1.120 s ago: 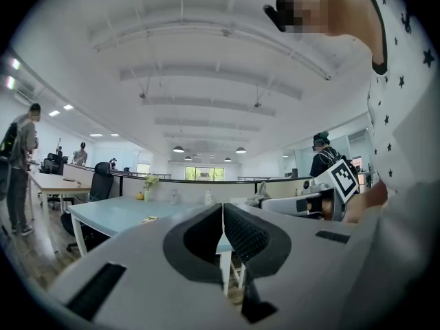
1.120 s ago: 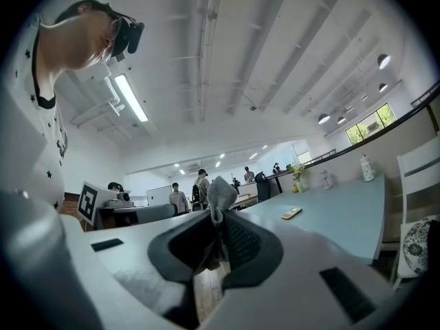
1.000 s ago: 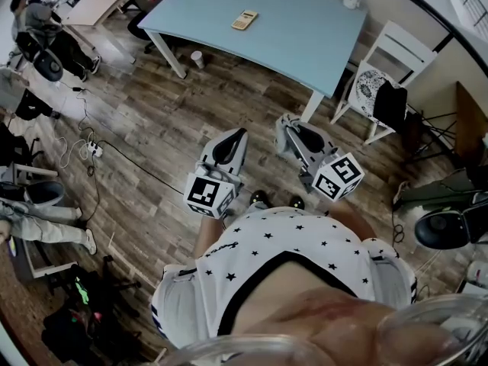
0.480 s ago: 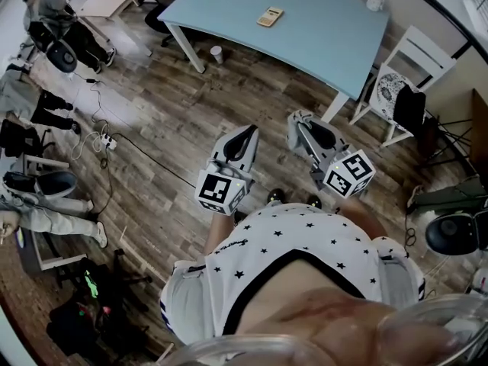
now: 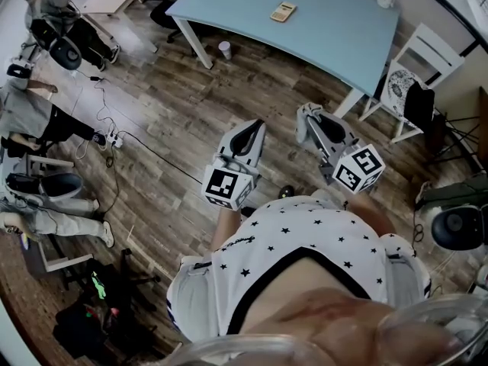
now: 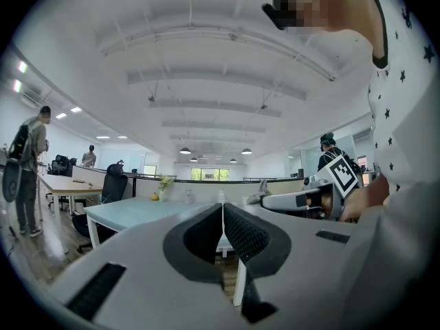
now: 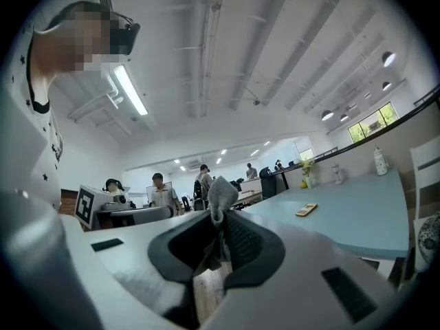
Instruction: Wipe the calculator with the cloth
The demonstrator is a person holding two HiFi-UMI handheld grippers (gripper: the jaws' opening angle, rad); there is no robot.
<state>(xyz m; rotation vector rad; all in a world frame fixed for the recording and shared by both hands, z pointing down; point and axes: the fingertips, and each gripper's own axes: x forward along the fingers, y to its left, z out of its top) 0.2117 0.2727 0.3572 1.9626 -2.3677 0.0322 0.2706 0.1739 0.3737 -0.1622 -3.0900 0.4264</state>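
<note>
In an open office with a wood-plank floor (image 5: 191, 105), the small beige calculator (image 5: 283, 11) lies on a pale blue table (image 5: 335, 29), well apart from both grippers and further right in the head view than a second ago. The right gripper (image 7: 218, 212) pinches a grey cloth (image 7: 220, 191) between its jaws, while the left gripper (image 6: 222, 215) has its jaws pressed together; each carries a black-and-white marker cube (image 5: 229, 187).

Open-plan office, desks (image 6: 65, 184), swivel chairs (image 6: 113, 182)
</note>
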